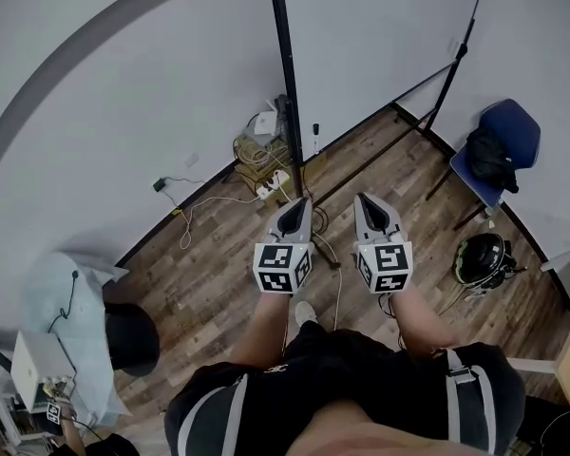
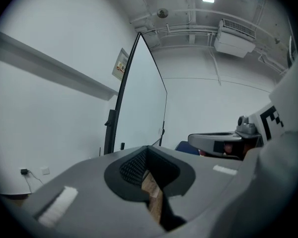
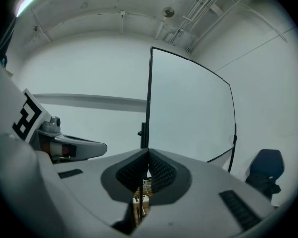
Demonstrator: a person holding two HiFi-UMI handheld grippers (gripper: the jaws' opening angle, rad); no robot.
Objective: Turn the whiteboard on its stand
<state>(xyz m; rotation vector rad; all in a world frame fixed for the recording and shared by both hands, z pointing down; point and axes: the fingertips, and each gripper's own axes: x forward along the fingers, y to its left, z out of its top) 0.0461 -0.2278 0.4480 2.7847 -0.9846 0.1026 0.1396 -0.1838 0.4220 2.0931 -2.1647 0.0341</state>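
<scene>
The whiteboard [image 1: 380, 36] stands ahead of me on a black-framed stand, its left post [image 1: 285, 84] rising from the wooden floor. In the left gripper view the whiteboard [image 2: 144, 98] shows almost edge-on; the right gripper view has the whiteboard [image 3: 191, 108] more face-on. My left gripper [image 1: 298, 207] and right gripper [image 1: 369, 202] are side by side, pointing toward the board and short of it. Both are shut with nothing between the jaws. Seen along their own jaws, the left gripper [image 2: 146, 151] and right gripper [image 3: 149, 152] have their tips meeting.
A blue chair [image 1: 513, 126] with a black bag stands to the right behind the board. A helmet [image 1: 482, 257] lies on the floor at the right. Cables and a power strip [image 1: 266, 174] sit near the left post. A cloth-covered table [image 1: 66, 293] is at the lower left.
</scene>
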